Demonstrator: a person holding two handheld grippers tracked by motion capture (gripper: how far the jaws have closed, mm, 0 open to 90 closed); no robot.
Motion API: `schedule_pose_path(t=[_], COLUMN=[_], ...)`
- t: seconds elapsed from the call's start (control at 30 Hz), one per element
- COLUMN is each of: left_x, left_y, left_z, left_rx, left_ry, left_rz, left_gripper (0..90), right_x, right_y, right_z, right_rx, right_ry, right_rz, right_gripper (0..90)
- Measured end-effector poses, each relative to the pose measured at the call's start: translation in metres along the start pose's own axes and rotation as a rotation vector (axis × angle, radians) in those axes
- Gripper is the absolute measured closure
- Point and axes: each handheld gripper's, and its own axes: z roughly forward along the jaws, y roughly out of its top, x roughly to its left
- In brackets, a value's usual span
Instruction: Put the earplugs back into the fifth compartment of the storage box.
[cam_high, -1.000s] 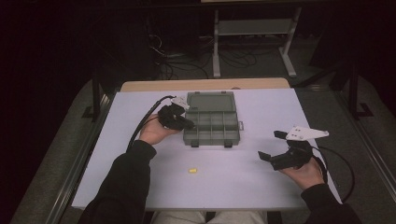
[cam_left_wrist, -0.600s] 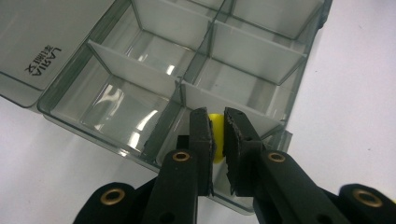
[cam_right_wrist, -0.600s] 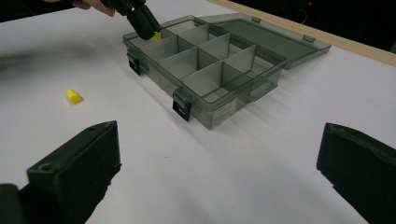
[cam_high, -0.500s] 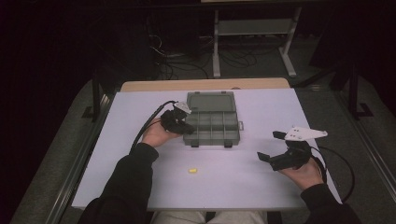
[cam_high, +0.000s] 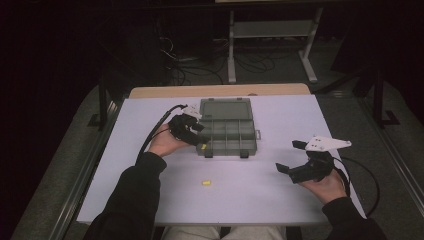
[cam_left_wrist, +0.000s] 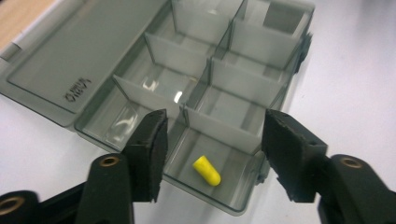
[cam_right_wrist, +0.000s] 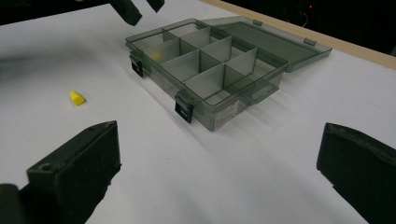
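Left hand-held gripper (cam_left_wrist: 212, 154) hangs open and empty over the organizer box (cam_high: 227, 131), one yellow earplug (cam_left_wrist: 207, 170) in its near corner compartment, another (cam_high: 205, 183) loose on the counter (cam_high: 260, 190); right hand-held gripper (cam_high: 300, 157) open, idle; risk: loose plug rolling when pinched.

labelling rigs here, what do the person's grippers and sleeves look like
Both the left gripper and right gripper are black with blocky two-jaw ends, a pale three-cornered plate on top and a black trailing cable. The person wears dark long sleeves.
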Motion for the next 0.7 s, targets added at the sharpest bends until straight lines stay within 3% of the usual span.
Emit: schedule_pose_path(t=[0.23,0.43,0.53,0.7], left_x=[-0.009,-0.013,-0.017,-0.030], left_y=[0.004,0.005,0.007,0.013], left_z=[-0.014,-0.021,-0.026,-0.034], left_rx=[-0.045,-0.062,-0.083,-0.116], left_ry=[0.011,0.019,0.003,-0.012], left_rz=[0.020,0.005,-0.006,0.015], left_gripper=[22.5,12.3,0.0,0.0], right_x=[0.000,0.000,0.000,0.000], right_y=[0.000,0.000,0.000,0.000], right_z=[0.000,0.000,0.000,0.000], right_rx=[0.003,0.003,0.002,0.003], right_ry=[0.000,0.000,-0.002,-0.002], right_rz=[0.002,0.002,0.002,0.004], right_gripper=[0.0,0.0,0.0,0.0])
